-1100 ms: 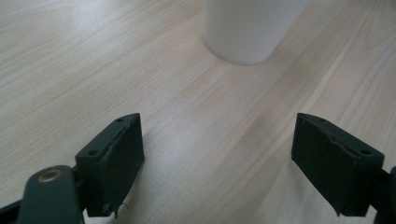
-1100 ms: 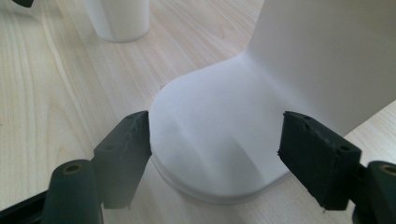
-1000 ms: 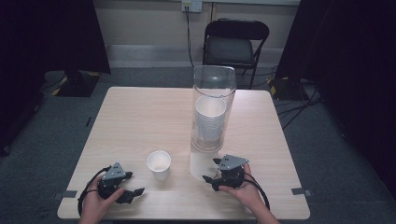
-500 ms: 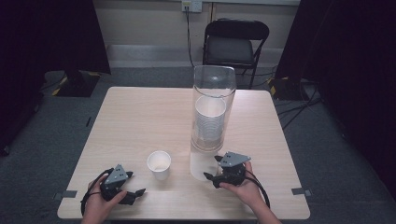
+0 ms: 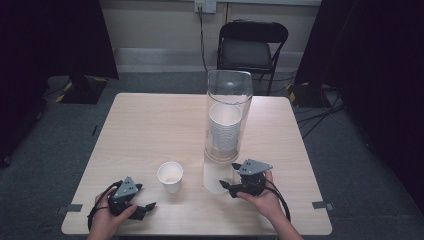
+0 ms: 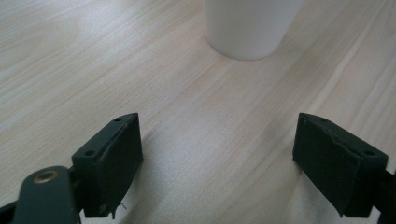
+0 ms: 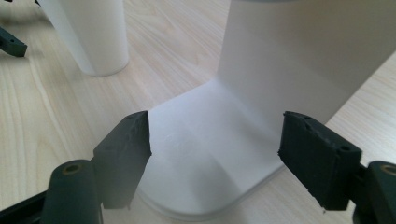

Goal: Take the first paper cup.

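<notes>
A tall clear tube dispenser (image 5: pixel 229 95) stands on the wooden table (image 5: pixel 150 120), with a stack of white paper cups (image 5: pixel 225 131) inside and a white base (image 5: pixel 215 184) below. A single white cup (image 5: pixel 170 176) stands upright to its left. My right gripper (image 5: pixel 228 176) sits at the dispenser's foot, open. In the right gripper view its jaws (image 7: pixel 215 149) straddle the flat white base plate (image 7: pixel 205 154) without touching it, with the single cup (image 7: pixel 88 32) at the upper left. My left gripper (image 5: pixel 146 196) rests near the front edge, open. The cup (image 6: pixel 247 28) stands ahead of its empty jaws (image 6: pixel 217 158).
A black folding chair (image 5: pixel 252 45) stands beyond the table's far edge. Dark curtains flank the room and cables run across the grey floor (image 5: pixel 320 115) to the right. Bare tabletop stretches across the left and far half.
The right gripper has edged slightly toward the dispenser's base. The left gripper and the single cup have stayed put.
</notes>
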The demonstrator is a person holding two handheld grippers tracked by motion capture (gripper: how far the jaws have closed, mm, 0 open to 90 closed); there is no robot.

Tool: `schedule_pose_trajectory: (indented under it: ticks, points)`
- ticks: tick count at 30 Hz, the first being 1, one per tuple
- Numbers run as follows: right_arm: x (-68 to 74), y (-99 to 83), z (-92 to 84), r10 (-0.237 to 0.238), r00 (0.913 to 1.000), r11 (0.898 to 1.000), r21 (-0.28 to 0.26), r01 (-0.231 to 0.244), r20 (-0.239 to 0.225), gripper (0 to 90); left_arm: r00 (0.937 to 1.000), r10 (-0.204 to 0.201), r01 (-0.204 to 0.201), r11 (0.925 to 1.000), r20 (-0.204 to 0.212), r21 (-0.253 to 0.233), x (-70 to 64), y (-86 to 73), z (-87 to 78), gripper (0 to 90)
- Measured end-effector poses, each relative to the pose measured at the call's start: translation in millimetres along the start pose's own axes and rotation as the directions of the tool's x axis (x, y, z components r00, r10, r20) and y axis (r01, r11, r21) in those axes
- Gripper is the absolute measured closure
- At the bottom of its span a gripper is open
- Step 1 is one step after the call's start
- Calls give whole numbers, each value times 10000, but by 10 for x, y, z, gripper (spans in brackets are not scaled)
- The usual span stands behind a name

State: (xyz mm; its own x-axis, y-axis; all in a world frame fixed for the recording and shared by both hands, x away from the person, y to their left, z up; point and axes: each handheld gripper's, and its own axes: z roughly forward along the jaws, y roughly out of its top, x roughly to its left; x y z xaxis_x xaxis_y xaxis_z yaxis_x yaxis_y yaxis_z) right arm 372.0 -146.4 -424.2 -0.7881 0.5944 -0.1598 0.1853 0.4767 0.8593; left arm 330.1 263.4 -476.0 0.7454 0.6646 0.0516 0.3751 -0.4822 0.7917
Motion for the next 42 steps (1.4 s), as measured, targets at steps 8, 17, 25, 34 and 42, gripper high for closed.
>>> schedule_pose_trajectory:
  ticks: [8, 17, 25, 34, 42]
  points:
    - [-64, 21, -28, 280, 9995, 9995, -117, -278, 177, 242, 10000, -3, 3, 10000, 4, -8, -1, 0, 0, 153]
    - [-109, 131, -50, 640, 9976, 9964, -573, -624, 258, 242, 10000, -6, 6, 10000, 3, -2, 0, 0, 0, 153]
    - [-114, 195, -55, 668, 9977, 9951, -737, -658, 108, 240, 10000, -1, 1, 10000, -1, -4, 0, 0, 0, 153]
    - [-82, 310, 1, 1091, 9940, 9828, -1487, -1097, -121, 242, 10000, -4, 4, 10000, 1, -6, 0, 0, 0, 153]
    - [-49, 363, -44, 818, 9966, 9768, -1987, -795, 33, 368, 10000, -2, 2, 10000, 4, -6, 0, 0, 1, 153]
